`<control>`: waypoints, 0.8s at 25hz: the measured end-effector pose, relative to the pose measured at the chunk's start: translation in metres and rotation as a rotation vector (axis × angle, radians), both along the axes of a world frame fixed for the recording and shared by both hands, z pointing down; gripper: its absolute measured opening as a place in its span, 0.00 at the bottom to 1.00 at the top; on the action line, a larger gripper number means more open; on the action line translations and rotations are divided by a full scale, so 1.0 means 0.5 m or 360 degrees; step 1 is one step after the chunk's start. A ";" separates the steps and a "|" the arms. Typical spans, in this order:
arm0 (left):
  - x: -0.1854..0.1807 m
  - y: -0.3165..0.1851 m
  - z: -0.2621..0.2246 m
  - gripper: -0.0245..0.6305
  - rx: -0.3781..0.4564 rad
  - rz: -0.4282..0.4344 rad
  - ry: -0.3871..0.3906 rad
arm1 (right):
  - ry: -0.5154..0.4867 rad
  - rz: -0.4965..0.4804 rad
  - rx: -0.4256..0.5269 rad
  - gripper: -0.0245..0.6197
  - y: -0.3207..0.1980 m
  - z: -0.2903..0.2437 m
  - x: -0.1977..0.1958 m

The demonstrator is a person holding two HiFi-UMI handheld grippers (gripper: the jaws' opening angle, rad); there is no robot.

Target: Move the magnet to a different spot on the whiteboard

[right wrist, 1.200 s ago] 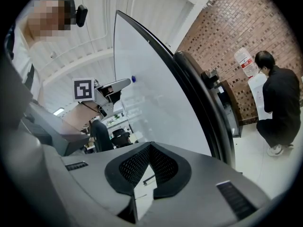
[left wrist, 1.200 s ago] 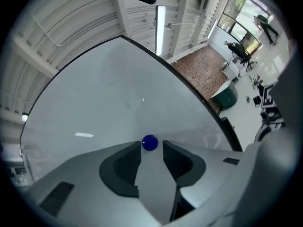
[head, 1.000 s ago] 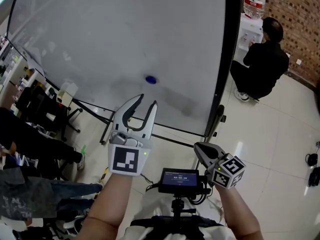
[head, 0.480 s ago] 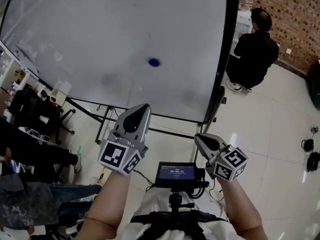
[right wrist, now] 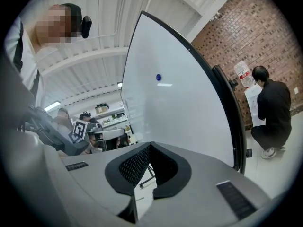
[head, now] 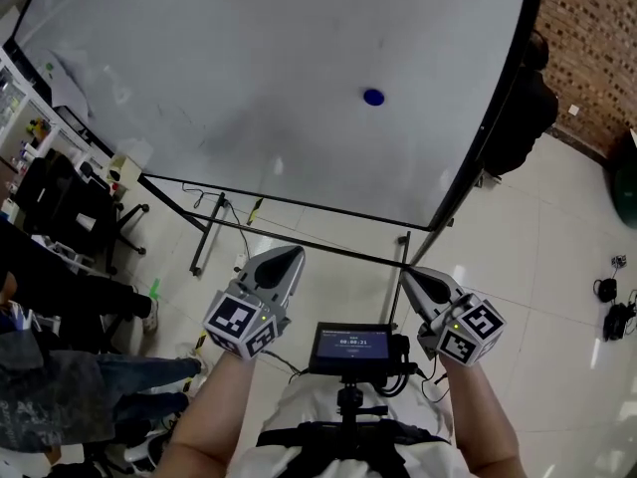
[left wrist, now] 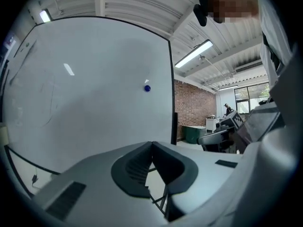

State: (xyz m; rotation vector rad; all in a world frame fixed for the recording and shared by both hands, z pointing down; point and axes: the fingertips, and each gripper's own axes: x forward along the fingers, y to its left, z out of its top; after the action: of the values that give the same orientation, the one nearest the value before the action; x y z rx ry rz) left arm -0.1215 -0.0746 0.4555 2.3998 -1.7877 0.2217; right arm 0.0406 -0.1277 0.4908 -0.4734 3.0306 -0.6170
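The magnet (head: 373,97), small and blue, sat on the whiteboard (head: 229,78), right of its middle, well apart from both grippers. The left gripper (head: 290,255) and right gripper (head: 409,276) hung low before the board, each with jaws closed on nothing.

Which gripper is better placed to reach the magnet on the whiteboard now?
Right, narrowly. In the head view the magnet sits more nearly above the right gripper than the left gripper. Both are shut, empty and low, off the whiteboard.
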 end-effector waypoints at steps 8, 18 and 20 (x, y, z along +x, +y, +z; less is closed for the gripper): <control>-0.037 0.164 0.049 0.09 -0.0043 0.0037 0.0089 | 0.0028 0.0016 0.0087 0.09 0.141 -0.032 -0.044; -0.043 0.329 0.075 0.09 -0.0056 0.0098 0.0141 | 0.0011 0.0043 0.0118 0.09 0.308 -0.036 -0.061; -0.038 0.353 0.080 0.09 -0.0063 0.0118 0.0145 | 0.0011 0.0048 0.0124 0.09 0.336 -0.040 -0.059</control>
State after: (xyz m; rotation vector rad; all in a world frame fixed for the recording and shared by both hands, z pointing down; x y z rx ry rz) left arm -0.1407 0.1021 0.4954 2.4102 -1.6421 0.1514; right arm 0.0111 0.0401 0.4708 -0.5185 3.0340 -0.4945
